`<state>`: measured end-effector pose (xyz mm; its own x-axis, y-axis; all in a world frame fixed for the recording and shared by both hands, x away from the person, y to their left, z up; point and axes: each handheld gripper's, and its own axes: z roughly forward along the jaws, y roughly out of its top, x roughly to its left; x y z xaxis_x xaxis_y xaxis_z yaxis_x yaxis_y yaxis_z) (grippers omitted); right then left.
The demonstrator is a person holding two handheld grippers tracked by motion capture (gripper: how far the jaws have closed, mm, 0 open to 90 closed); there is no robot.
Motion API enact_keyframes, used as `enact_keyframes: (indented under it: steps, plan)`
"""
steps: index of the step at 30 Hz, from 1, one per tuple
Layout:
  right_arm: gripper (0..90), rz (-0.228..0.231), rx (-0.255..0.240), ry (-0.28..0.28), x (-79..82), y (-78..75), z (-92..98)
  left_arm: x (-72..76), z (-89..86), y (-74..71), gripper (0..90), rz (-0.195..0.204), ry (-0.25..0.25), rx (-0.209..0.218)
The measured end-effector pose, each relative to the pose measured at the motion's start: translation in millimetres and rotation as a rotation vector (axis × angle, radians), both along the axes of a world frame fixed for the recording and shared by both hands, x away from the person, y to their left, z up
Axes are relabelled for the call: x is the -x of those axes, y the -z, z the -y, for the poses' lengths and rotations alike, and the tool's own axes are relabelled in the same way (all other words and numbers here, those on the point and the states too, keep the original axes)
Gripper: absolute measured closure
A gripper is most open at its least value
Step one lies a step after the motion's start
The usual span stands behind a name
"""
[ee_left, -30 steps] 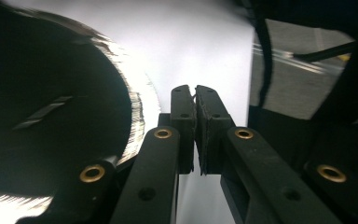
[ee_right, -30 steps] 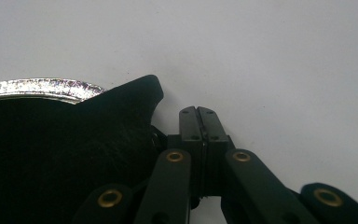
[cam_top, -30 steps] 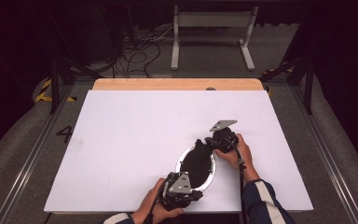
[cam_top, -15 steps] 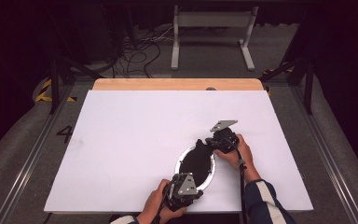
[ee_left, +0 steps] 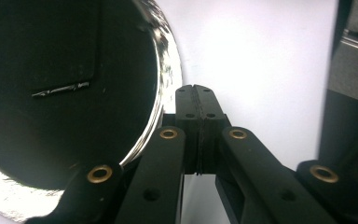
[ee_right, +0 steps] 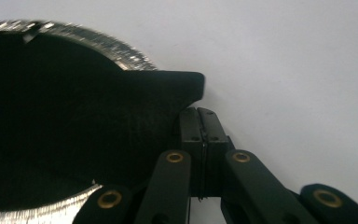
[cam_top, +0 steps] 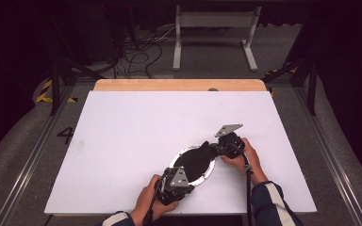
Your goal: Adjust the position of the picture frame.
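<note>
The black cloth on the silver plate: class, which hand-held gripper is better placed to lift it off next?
Right hand-held gripper, probably: its closed jaws sit at the black cloth's protruding corner. The left hand-held gripper is shut beside the silver plate's rim, away from the cloth.

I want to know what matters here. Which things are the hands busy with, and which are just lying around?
Busy with:
- black cloth lying in a round silver-rimmed dish
- right gripper, jaws closed beside a corner of the cloth
- left gripper, jaws closed at the dish's rim

Just lying around:
- loose cables on the floor
- grey metal stand
- white table
</note>
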<state>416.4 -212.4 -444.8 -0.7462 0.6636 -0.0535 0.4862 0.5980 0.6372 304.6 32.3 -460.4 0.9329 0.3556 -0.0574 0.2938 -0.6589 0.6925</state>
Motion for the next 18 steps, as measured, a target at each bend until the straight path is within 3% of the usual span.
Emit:
enact_keyframes:
  steps: [7, 14, 18]
  plan:
    - [90.0, -0.016, -0.007, -0.023, 9.3, -0.3, 1.6, -12.9, -13.3, -0.3, 90.0, -0.001, -0.042, -0.002]
    - [90.0, 0.013, 0.010, -0.045, 23.2, 0.9, 1.0, -31.6, -33.9, -0.5, 89.9, 0.004, -0.102, -0.009]
    - [90.0, 0.023, 0.005, -0.059, 32.1, 1.8, 1.3, -40.2, -42.7, 0.4, 89.8, -0.020, -0.140, 0.011]
